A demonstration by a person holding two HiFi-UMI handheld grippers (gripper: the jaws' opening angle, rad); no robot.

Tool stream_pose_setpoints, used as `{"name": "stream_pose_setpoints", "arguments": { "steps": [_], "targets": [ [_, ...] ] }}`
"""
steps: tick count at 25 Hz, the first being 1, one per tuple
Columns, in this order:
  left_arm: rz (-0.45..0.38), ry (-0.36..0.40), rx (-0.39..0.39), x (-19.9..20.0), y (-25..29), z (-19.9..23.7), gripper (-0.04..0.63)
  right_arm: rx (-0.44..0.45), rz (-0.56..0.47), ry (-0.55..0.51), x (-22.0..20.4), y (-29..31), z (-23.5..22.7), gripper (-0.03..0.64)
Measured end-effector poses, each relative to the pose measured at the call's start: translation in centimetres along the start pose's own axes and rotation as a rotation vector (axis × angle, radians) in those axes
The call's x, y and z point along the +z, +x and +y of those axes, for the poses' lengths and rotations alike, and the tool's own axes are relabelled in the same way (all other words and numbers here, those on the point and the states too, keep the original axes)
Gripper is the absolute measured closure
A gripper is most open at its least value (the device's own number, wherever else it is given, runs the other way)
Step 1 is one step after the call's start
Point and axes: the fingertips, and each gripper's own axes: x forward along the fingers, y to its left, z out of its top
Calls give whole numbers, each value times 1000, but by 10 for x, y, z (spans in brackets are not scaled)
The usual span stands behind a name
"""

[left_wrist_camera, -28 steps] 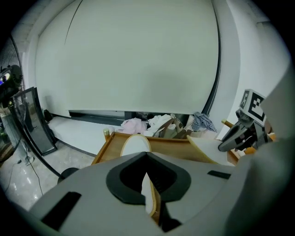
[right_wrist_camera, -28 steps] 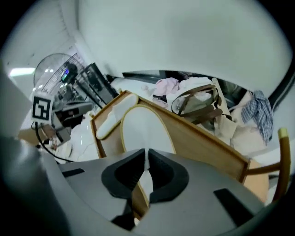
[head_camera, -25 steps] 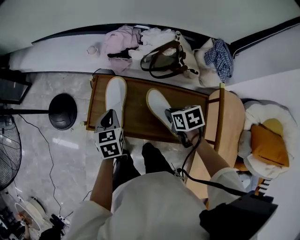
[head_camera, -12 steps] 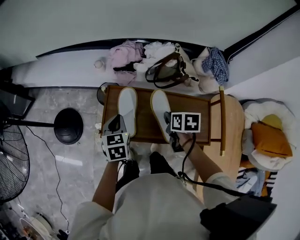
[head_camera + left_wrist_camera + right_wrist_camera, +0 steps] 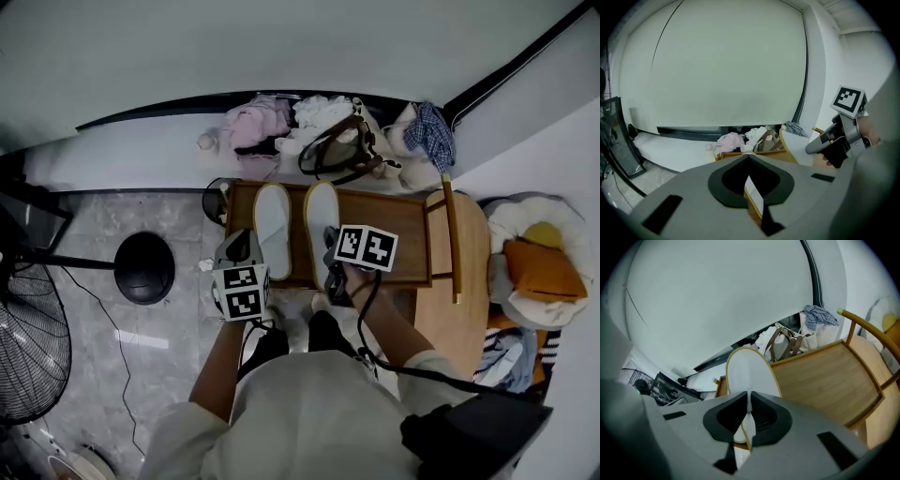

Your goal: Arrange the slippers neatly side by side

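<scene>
Two white slippers with tan rims lie side by side, toes away from me, on a low wooden table (image 5: 398,234). The left slipper (image 5: 273,230) shows edge-on as a white strip (image 5: 753,193) between my left gripper's (image 5: 246,244) closed jaws (image 5: 752,187), which hold its near left rim. My right gripper (image 5: 330,255) is shut on the heel rim of the right slipper (image 5: 322,220). In the right gripper view that slipper's sole (image 5: 747,373) stretches away from the pinching jaws (image 5: 749,416). The left gripper view also catches the right gripper's marker cube (image 5: 847,99).
Behind the table a brown bag (image 5: 336,150), pink clothes (image 5: 253,127) and a plaid cloth (image 5: 431,131) lie against the wall. A wooden chair (image 5: 452,234) stands right of the table, with an orange cushion (image 5: 544,272) beyond. A black round base (image 5: 143,267) and a fan (image 5: 33,347) stand left.
The right slipper has swung from slanted to parallel with the left one, close beside it. Both grippers have shifted along with the slippers, and the right gripper has rolled.
</scene>
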Motion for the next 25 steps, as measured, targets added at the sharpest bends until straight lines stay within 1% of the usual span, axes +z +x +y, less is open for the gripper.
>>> {"name": "stream_pose_setpoints", "arguments": {
  "steps": [6, 13, 18, 25],
  "targets": [
    [14, 19, -20, -5, -2, 11, 591, -27, -26, 81, -9, 11, 9, 571],
    [46, 18, -23, -14, 2, 24, 591, -62, -40, 162, -13, 28, 5, 571],
    [65, 15, -25, -19, 9, 26, 591, -83, -35, 186, -15, 39, -3, 571],
    [80, -11, -4, -24, 16, 32, 591, -96, -17, 195, -17, 55, -11, 571]
  ]
}}
